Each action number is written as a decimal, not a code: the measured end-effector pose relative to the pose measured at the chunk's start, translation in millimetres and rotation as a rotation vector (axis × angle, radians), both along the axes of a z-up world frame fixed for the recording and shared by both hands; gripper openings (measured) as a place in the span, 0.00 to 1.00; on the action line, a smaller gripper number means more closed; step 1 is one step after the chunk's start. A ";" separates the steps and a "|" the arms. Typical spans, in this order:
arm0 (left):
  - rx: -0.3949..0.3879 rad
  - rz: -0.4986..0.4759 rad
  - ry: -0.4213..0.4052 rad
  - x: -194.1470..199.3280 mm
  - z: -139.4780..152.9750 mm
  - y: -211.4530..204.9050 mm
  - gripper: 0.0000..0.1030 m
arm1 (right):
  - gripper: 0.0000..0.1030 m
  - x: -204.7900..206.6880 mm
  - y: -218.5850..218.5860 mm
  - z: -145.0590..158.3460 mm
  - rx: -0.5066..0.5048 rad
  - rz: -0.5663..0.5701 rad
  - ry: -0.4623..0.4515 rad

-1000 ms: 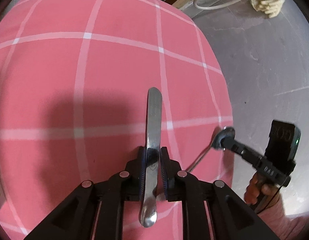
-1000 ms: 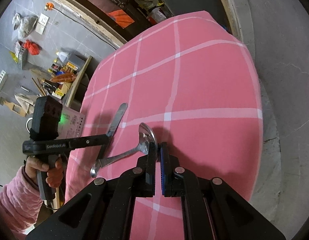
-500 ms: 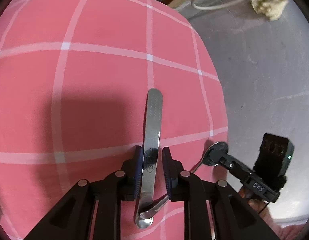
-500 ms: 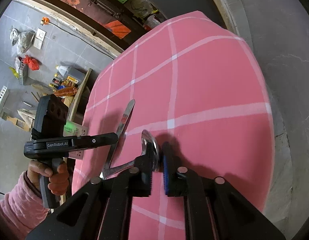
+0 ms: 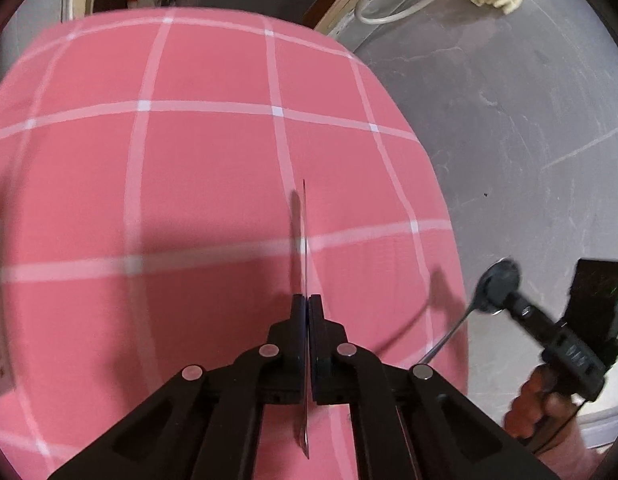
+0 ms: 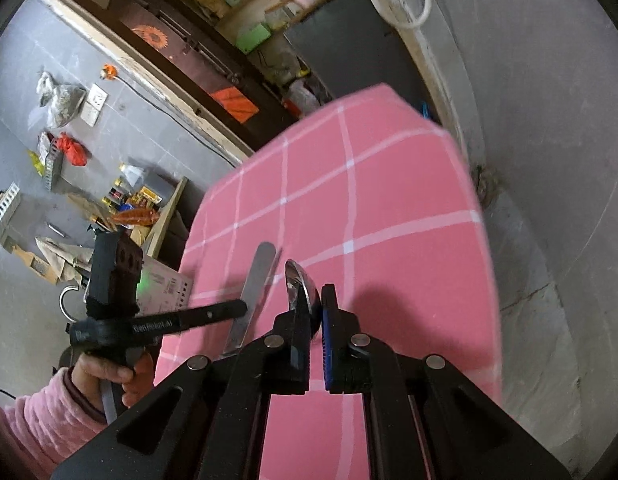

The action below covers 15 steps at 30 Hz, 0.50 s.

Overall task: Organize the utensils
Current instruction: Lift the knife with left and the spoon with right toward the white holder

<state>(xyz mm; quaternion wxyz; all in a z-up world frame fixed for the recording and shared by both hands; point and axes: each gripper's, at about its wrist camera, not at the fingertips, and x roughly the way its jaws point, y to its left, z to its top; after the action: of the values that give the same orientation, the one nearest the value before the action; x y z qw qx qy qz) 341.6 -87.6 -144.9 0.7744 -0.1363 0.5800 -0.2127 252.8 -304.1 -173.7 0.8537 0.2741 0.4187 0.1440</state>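
- My left gripper [image 5: 308,308] has rolled since half a second back: the flat utensil [image 5: 304,240] that showed its broad face is now edge-on in the left wrist view, a thin sliver running forward from the fingers [image 5: 297,316].
- Those fingers are clamped tight on it, handle end poking back beneath the gripper body; from the right wrist view the same flat utensil [image 6: 255,284] reads as a long, smooth, round-tipped metal strip, possibly a butter knife.
- The pink worktop [image 5: 189,184] has dropped away in both views, so I judge both pieces are now lifted off the cloth, not resting on it.
- My right gripper [image 6: 316,306] has its fingers [image 6: 329,320] pinched on the spoon [image 6: 301,280] at the bowl; the polished, curved bowl stands up between black finger and blue pad.
- In the left wrist view that spoon [image 5: 499,280] hangs out past the worktop edge over the grey floor [image 5: 529,140], thin handle trailing down and back.
- Surface is soft pink fabric with a white grid, matte, mildly wrinkled; utensils are hard, glossy steel, so slippery in the pads.
- To my eye, pickup is done for both; I see no tray or holder in view, so the destination is unknown.
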 end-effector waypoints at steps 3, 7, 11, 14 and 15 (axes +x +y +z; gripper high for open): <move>0.066 -0.018 -0.086 -18.4 19.4 6.3 0.02 | 0.05 -10.4 2.8 17.0 -0.050 -0.003 -0.027; 0.109 -0.015 -0.194 -37.7 47.0 18.6 0.02 | 0.05 -22.5 5.6 34.2 -0.081 -0.011 -0.057; 0.149 -0.015 -0.285 -49.2 72.2 25.4 0.02 | 0.05 -32.4 10.0 51.5 -0.115 -0.037 -0.091; 0.159 -0.004 -0.348 -56.0 89.3 34.1 0.02 | 0.05 -36.4 17.7 69.5 -0.148 -0.044 -0.124; 0.160 0.003 -0.368 -61.9 95.2 36.3 0.02 | 0.05 -37.3 21.8 77.0 -0.166 -0.043 -0.139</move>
<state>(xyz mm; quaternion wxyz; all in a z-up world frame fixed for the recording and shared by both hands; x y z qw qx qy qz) 279.7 -51.3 -49.7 0.8761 -0.0339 0.4436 -0.1860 215.5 -282.3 -96.7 0.9034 0.2006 0.3630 0.1092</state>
